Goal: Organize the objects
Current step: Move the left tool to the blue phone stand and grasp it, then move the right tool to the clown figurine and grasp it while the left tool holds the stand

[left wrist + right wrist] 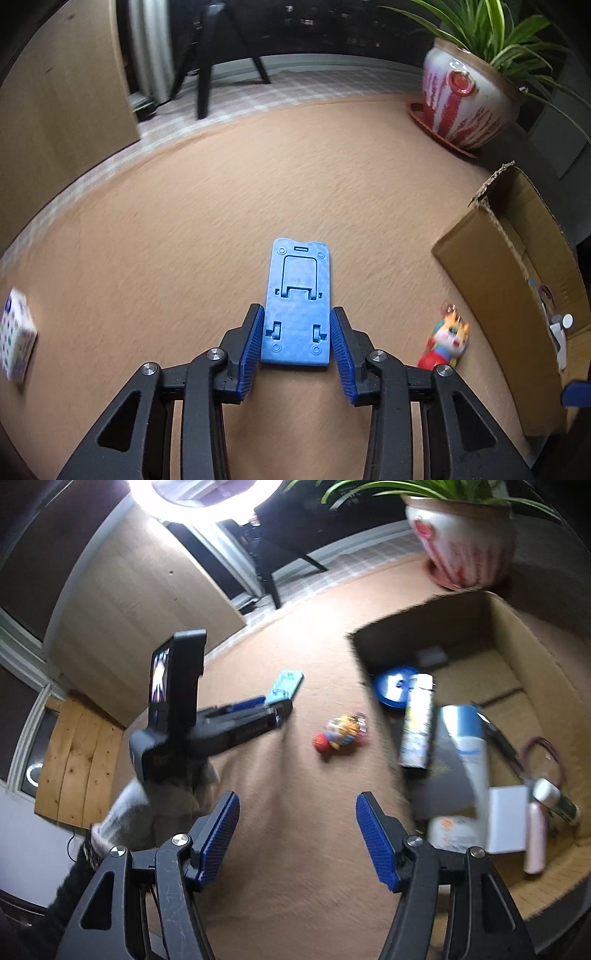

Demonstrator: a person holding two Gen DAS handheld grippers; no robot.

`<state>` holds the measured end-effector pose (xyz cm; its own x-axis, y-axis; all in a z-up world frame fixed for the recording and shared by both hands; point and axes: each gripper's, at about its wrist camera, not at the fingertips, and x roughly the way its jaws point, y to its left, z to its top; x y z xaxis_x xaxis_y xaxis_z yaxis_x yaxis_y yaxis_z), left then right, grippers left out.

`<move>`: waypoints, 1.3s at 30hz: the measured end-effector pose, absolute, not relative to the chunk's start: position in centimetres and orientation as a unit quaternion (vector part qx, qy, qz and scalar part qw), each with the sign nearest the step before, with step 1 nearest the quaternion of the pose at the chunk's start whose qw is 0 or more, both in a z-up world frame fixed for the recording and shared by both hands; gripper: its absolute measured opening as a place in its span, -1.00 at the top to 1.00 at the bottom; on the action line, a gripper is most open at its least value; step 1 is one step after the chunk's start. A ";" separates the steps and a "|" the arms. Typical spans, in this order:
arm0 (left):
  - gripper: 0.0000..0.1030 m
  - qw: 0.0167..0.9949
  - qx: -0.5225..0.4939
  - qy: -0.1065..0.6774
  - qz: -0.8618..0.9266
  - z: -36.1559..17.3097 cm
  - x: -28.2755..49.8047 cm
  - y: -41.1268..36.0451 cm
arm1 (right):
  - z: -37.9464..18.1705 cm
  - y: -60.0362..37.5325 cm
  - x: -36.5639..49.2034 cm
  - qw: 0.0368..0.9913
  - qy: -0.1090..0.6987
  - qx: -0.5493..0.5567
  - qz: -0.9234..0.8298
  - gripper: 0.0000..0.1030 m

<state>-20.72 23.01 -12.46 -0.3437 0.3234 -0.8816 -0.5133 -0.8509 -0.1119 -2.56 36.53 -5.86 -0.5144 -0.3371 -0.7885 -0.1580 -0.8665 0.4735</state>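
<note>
A flat blue plastic phone stand (297, 280) lies on the tan carpet (221, 206). My left gripper (297, 312) straddles its near half, and both blue pads (255, 343) touch its long edges. The right wrist view shows the same stand (286, 685) at the tip of the left gripper (273, 710), with a gloved hand (122, 812) behind it. My right gripper (297, 796) hangs open over bare carpet with nothing between its fingers, just left of an open cardboard box (498, 620). A small colourful toy figure (341, 733) lies between the stand and the box.
The box (491, 258) holds several items, among them a spray can (417, 720), a blue disc (391, 688) and a white-and-blue tube (469, 746). A white dotted cube (16, 339) sits at the far left. A potted plant (469, 99) stands behind the box, and a wooden panel (66, 103) at the back left.
</note>
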 end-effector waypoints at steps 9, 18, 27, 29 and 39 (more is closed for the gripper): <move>0.24 0.226 -0.519 0.071 0.822 -12.4 -17.8 16.2 | -9.7 33.3 -6.2 -0.025 -0.233 0.515 -0.825 0.10; 0.24 0.218 -0.521 0.063 0.823 -12.3 -15.0 12.1 | -12.0 32.5 -8.0 -0.117 -0.219 0.513 -0.822 0.10; 0.24 0.220 -0.524 0.048 0.822 -12.2 -14.4 11.0 | -12.6 33.2 -9.9 -0.151 -0.205 0.507 -0.824 0.10; 0.24 0.218 -0.524 0.044 0.822 -12.2 -14.2 10.8 | -12.6 33.0 -10.5 -0.146 -0.190 0.508 -0.827 0.10; 0.24 0.207 -0.525 0.016 0.825 -12.4 -13.5 9.4 | -12.7 32.9 -11.5 -0.048 -0.174 0.517 -0.837 0.61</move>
